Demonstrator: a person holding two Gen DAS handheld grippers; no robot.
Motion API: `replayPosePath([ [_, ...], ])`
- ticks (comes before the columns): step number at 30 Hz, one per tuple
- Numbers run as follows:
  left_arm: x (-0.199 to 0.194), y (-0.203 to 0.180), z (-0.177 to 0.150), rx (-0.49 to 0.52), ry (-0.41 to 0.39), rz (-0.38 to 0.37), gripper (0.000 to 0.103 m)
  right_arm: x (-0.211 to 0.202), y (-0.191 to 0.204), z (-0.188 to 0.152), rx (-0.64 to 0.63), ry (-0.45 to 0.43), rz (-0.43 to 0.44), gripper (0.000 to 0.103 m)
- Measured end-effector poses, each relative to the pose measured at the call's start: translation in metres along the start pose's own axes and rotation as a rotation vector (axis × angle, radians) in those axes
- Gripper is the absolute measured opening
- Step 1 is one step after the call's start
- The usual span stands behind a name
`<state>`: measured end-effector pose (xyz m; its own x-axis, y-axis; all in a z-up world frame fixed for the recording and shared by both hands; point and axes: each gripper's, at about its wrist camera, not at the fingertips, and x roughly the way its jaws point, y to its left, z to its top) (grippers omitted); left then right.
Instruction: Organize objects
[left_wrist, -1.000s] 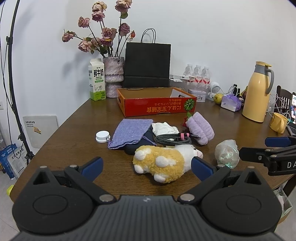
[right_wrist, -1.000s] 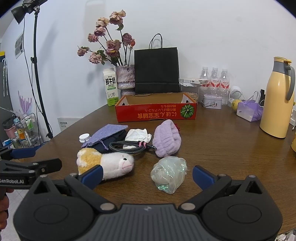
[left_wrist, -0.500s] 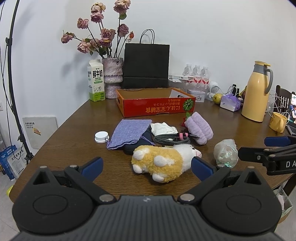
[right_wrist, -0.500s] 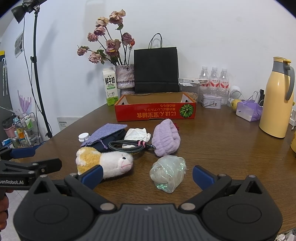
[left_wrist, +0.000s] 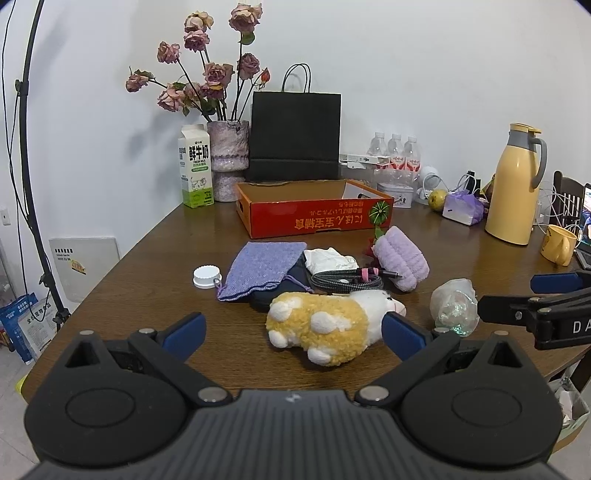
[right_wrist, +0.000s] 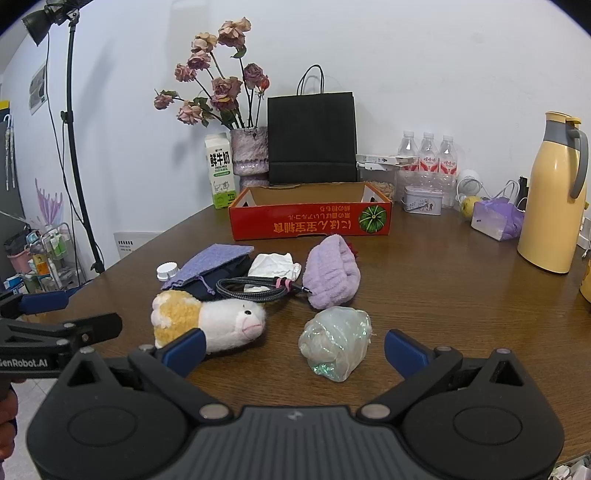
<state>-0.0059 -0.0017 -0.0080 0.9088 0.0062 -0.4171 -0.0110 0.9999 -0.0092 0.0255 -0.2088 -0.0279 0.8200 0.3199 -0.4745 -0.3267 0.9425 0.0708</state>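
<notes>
Both grippers are held low at the near edge of a round wooden table (left_wrist: 147, 254), pointing across it toward the wall. The left gripper (left_wrist: 293, 330) has its blue-padded fingers spread wide and grips nothing; the yellow-and-white plush toy (left_wrist: 325, 323) lies on its side on the wood between them, its snout just beside the right-hand pad, though contact cannot be judged. The right gripper (right_wrist: 293, 347) is likewise wide apart and empty, with a crumpled clear plastic bag (right_wrist: 334, 341) lying between its fingers and touching neither. In the right wrist view, part of a hand (right_wrist: 7, 417) shows at the left edge below the other gripper.

Behind the toy sits a loose cluster: a purple knitted pouch (left_wrist: 260, 267) draped over a dark blue item, a white bottle cap (left_wrist: 207, 276) just left of it, a crumpled white tissue (left_wrist: 330, 258), a coiled braided cable (left_wrist: 347, 280) with a pink tie, and a lilac fluffy cloth (left_wrist: 402, 260). Further back stands an open red cardboard box (left_wrist: 314, 218), its inside seemingly empty.

Along the wall stand a milk carton (left_wrist: 195, 166), a vase of dried roses (left_wrist: 227, 162), a black paper bag (left_wrist: 295, 136), water bottles (left_wrist: 395, 151) and a yellow thermos jug (left_wrist: 515, 184), with a yellow mug (left_wrist: 559, 245) near it. A light stand (right_wrist: 74, 147) rises at the left.
</notes>
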Motion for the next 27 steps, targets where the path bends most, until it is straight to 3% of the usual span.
replayPosePath([
  [27, -0.0005, -0.0007, -0.0019, 0.002, 0.0, 0.0, 0.103, 0.0007, 0.0, -0.0017, 0.0, 0.002, -0.001, 0.103],
])
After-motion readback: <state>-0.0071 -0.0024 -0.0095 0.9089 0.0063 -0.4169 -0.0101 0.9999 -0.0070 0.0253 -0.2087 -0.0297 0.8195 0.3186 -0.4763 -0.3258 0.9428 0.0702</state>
